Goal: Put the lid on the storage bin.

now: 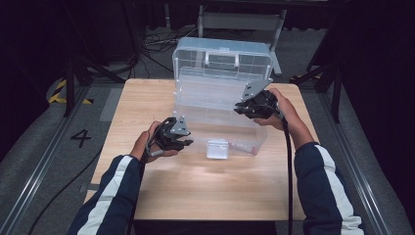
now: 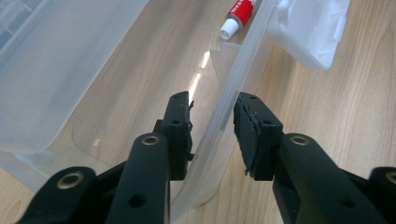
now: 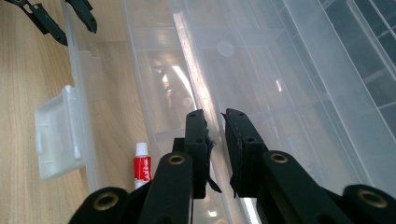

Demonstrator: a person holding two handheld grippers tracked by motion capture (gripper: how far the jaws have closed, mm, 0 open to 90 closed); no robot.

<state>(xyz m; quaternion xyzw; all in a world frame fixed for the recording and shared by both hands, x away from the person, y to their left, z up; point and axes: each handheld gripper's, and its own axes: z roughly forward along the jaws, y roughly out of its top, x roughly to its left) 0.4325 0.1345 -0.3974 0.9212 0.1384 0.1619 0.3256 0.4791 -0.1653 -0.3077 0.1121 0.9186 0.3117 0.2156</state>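
Note:
A clear plastic storage box (image 1: pixel 195 115) stands on the wooden table with its lid (image 1: pixel 222 51) raised. My left gripper (image 1: pixel 182 139) (image 2: pixel 212 102) straddles the box's front wall (image 2: pixel 243 60). Its jaws are open, and the wall runs between them beside the left pad without being pinched. My right gripper (image 1: pixel 244 105) (image 3: pixel 215 116) is at the box's right side, shut on the thin rim of a clear inner tray (image 3: pixel 196 79) that is lifted at a tilt. A small red and white tube (image 2: pixel 238 14) (image 3: pixel 141 165) lies on the box's floor.
A white latch (image 1: pixel 218 148) (image 2: pixel 313 28) (image 3: pixel 58 135) hangs on the box's front wall. The left gripper's jaws (image 3: pixel 60 18) appear far off in the right gripper view. The wooden table (image 1: pixel 195 191) ends near the person's sleeves. Cables and metal stands surround the table.

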